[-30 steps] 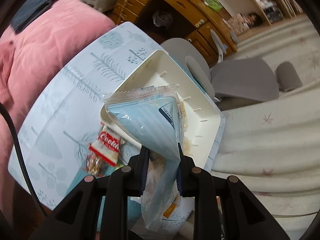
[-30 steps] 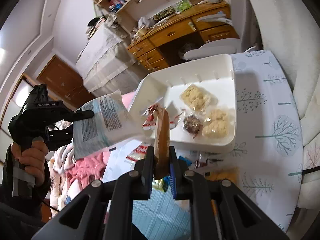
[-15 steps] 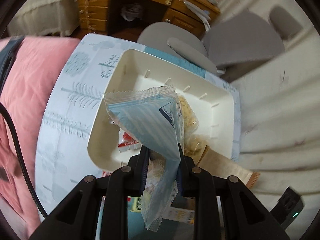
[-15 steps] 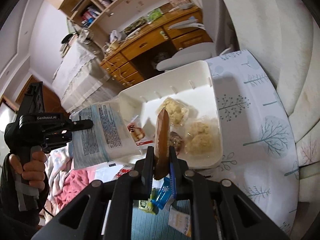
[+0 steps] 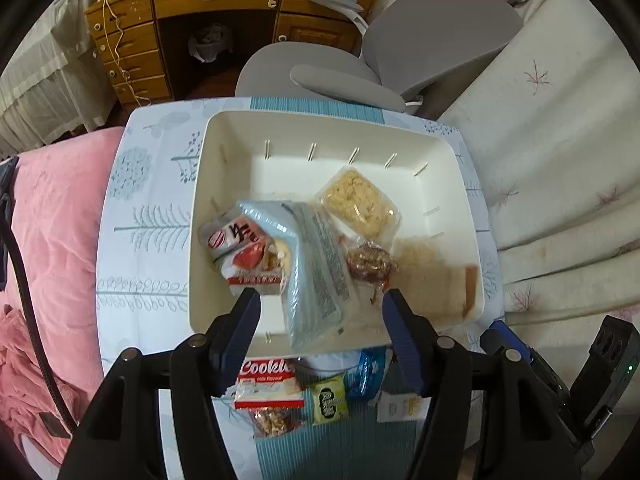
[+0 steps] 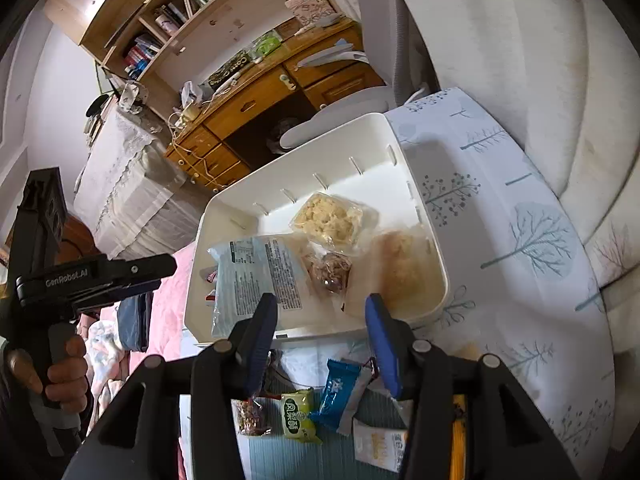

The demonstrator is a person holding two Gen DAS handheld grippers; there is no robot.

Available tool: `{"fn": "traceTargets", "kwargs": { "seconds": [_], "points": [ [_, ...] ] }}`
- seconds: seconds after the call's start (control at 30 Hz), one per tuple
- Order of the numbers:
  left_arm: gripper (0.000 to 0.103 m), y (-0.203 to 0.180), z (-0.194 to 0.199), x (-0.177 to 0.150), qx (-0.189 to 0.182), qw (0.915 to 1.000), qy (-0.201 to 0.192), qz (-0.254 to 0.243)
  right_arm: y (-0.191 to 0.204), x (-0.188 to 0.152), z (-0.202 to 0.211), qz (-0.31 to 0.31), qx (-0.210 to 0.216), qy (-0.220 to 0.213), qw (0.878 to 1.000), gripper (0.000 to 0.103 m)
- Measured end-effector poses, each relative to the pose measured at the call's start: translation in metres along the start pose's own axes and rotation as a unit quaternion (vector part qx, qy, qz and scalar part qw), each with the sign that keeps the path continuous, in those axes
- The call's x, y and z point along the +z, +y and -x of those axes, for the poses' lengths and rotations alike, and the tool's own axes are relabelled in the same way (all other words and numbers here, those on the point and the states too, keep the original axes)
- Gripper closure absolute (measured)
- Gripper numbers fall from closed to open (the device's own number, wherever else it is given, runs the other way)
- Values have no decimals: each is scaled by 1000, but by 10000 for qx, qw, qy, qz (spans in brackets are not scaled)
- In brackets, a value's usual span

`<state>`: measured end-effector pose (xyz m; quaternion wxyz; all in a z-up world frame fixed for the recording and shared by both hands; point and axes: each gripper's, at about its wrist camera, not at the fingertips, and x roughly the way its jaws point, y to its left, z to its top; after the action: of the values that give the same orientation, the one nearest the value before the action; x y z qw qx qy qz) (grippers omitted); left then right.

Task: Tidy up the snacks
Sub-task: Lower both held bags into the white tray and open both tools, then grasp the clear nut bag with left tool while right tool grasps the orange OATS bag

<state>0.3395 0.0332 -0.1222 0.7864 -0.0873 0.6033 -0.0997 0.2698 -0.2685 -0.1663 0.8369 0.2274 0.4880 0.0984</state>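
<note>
Currently listed: white bin (image 5: 448, 152) at frame centre on tree-print cloth (image 5: 148, 216), grey chair (image 5: 436, 36) beyond. Contents: pale-blue packet (image 5: 312, 264), printed side up, overlapping red-white wrappers (image 5: 244, 252); clear cracker pack (image 5: 356, 204). Left gripper (image 5: 320, 308) and right gripper (image 6: 320, 316): jaws opening, pressing on nothing. Loose cookie pack (image 5: 268, 376) lower centre.

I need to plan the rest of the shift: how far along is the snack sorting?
Done: several packets, including the pale blue packet, lie in the white bin. In hand: nothing; the left gripper and right gripper are opening, empty. Left: the cookie pack, green packet and others on the table.
</note>
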Motion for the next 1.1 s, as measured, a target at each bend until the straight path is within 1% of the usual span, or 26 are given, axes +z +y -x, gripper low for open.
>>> {"fn": "traceTargets", "kwargs": {
  "seconds": [0.17, 0.23, 0.27, 0.3, 0.4, 0.53, 0.6, 0.67, 0.9, 1.1],
  "points": [
    [41, 12, 4, -13, 55, 10000, 38, -66, 1, -10, 6, -133, -92, -52, 9999, 52],
    [38, 16, 6, -20, 72, 9999, 9, -123, 2, -13, 9, -167, -137, -73, 9997, 51],
    [33, 18, 6, -24, 89, 9998, -2, -155, 2, -15, 10, -186, -147, -85, 9997, 51],
    [31, 19, 7, -27, 110, 9998, -13, -184, 2, -17, 12, -213, -157, -98, 9996, 51],
    [31, 24, 7, -38, 119, 9996, -9, -266, 0, -26, 17, -346, -230, -107, 9991, 50],
    [30, 30, 1, -54, 103, 9994, 176, -285, -7, -38, 19, -568, -376, -49, 9977, 44],
    [29, 32, -1, -63, 149, 9992, 244, -280, -12, -44, 18, -662, -491, 32, 9966, 44],
    [26, 35, -4, -71, 175, 9990, 311, -261, -17, -52, 17, -758, -605, 146, 9952, 44],
    [25, 44, -21, -102, 211, 9975, 665, -86, -32, -74, 15, -1132, -763, 484, 9895, 44],
    [25, 49, -37, -123, 426, 9939, 1002, 175, -42, -91, 14, -1444, -920, 704, 9827, 44]
  ]
}}
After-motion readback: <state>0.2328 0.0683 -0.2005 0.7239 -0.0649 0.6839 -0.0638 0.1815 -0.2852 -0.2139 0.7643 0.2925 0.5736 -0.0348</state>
